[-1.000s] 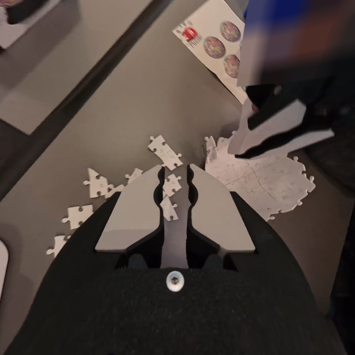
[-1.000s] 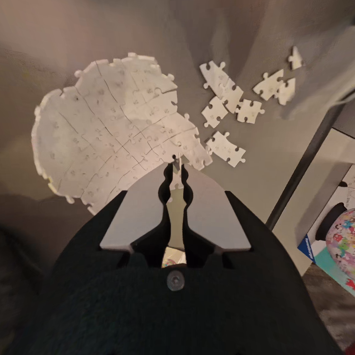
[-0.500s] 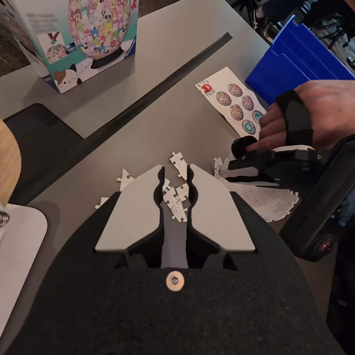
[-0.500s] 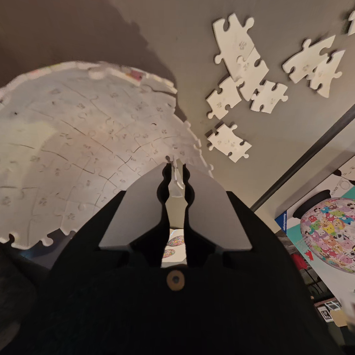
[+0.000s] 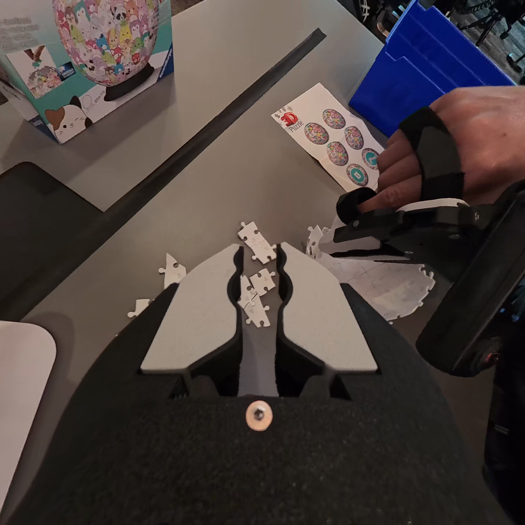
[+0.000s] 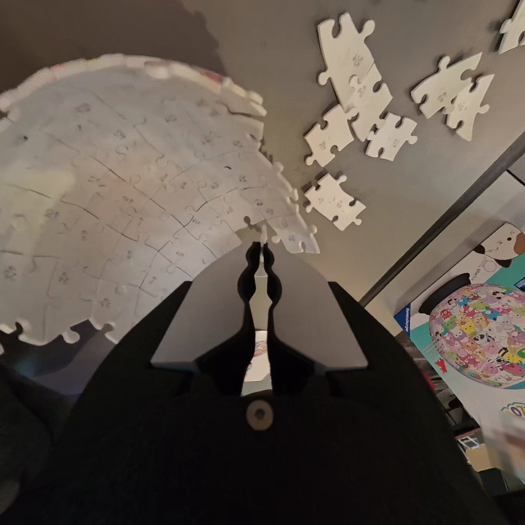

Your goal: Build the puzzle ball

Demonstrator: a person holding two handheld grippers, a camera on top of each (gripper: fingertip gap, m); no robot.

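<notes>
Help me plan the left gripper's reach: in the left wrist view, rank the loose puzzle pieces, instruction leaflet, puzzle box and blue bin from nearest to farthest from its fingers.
1. Loose puzzle pieces: between the left gripper's fingers.
2. Instruction leaflet: ahead, to the right.
3. Puzzle box, far left, and blue bin, far right: too close to call.

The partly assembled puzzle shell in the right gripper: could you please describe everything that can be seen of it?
The puzzle shell is a curved, dome-like sheet of many interlocked pieces, seen from its plain whitish, faintly marked inner side; it looks like thin rigid plastic or card. Its edge is ragged with open tabs and notches, so it is unfinished. The right gripper is shut on its rim and holds it tilted above the grey table, clear of the loose pieces beside it. A sliver of coloured print shows along its far edge.
</notes>
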